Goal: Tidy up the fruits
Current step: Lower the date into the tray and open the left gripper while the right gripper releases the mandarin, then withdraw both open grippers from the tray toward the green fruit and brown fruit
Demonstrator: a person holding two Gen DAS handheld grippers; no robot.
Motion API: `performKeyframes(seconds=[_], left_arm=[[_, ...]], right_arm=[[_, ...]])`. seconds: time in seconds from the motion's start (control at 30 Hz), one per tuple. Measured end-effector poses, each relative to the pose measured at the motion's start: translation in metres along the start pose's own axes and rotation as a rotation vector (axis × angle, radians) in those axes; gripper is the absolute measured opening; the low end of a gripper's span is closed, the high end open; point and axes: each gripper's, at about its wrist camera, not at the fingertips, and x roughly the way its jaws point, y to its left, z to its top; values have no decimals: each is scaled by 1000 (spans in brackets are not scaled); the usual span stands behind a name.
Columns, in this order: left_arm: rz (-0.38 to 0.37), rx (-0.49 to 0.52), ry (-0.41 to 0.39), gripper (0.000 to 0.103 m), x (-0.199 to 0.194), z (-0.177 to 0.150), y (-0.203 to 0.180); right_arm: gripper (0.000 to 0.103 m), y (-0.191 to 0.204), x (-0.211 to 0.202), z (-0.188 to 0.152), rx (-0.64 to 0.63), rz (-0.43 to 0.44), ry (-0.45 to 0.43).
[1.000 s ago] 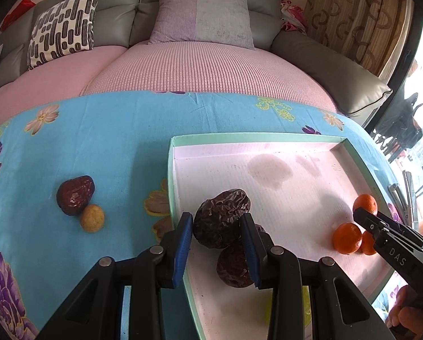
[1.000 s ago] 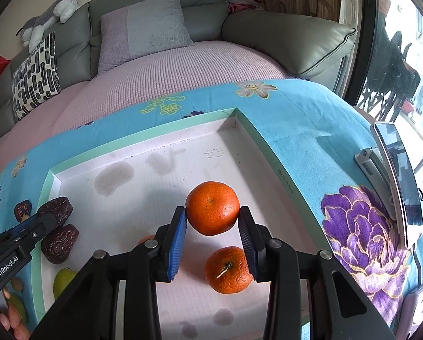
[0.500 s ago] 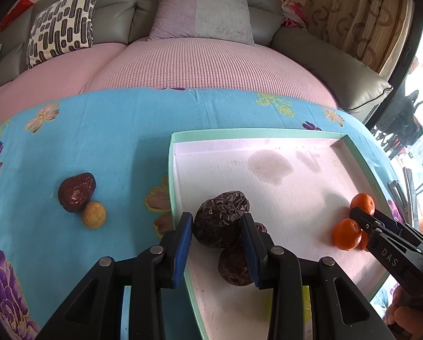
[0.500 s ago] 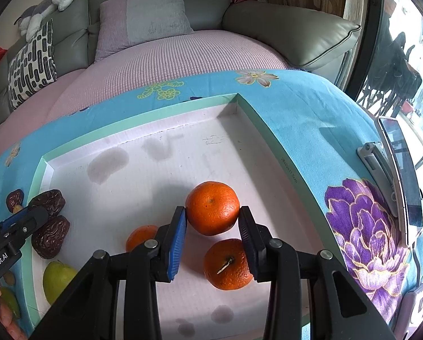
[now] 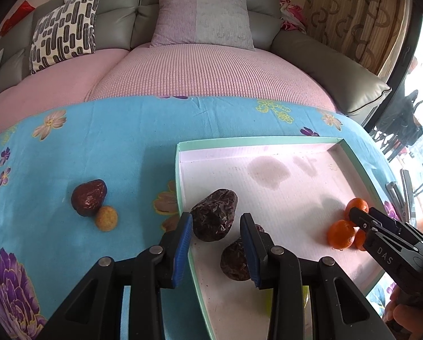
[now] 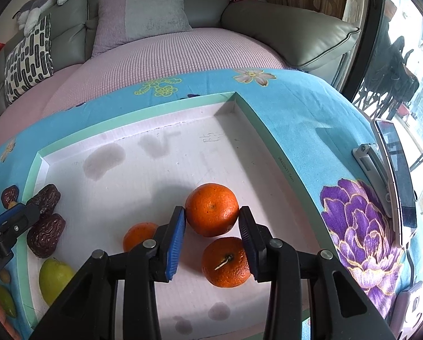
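Loose fruit: a glossy red-brown date (image 5: 88,197) touches a small round tan fruit (image 5: 106,218) at its 5 o'clock, both on the blue flowered cloth (image 5: 106,147), at 9 o'clock of the tray.
Left gripper (image 5: 215,245): blue-padded fingers (image 5: 182,248) clamp a large wrinkled dark date (image 5: 215,214) at the tips, over the shallow mint-rimmed white tray (image 5: 271,141), just inside its left wall.
Second dark date (image 5: 235,259): on the tray floor at 5 o'clock of the held one, partly hidden by the right finger.
Right gripper (image 6: 212,239): fingers (image 6: 175,240) grip a round orange mandarin (image 6: 212,209) over the tray's right half.
Other mandarins: a stemmed one (image 6: 225,261) lies at 6 o'clock; another (image 6: 138,235) at 8 o'clock, half hidden by the left finger.
Green fruit (image 6: 54,279): at the tray's near-left corner, kind unclear.
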Motion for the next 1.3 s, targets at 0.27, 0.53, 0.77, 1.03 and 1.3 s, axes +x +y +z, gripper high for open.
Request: performKeyframes(seconds=[0.27,0.53,0.77,1.03,1.3], left_arm=[[55,-7,-34,68,-18,4,6],[205,-49,1,86,-9,1,32],[243,-50,5,98,-4,-2,42],[277,-33,-7,100,-3,-5,43],[290,-40,-14,103,-5,-6,48]], right_arm=[[60,1,-13,2,-9,-9,-30],[76,5,-19,4,-22,12,-40],[79,16,-16,2,-62,12,-28],[79,25,-10,0,-80,28,-1],[99,31,-11,-2,-96,12,-9]])
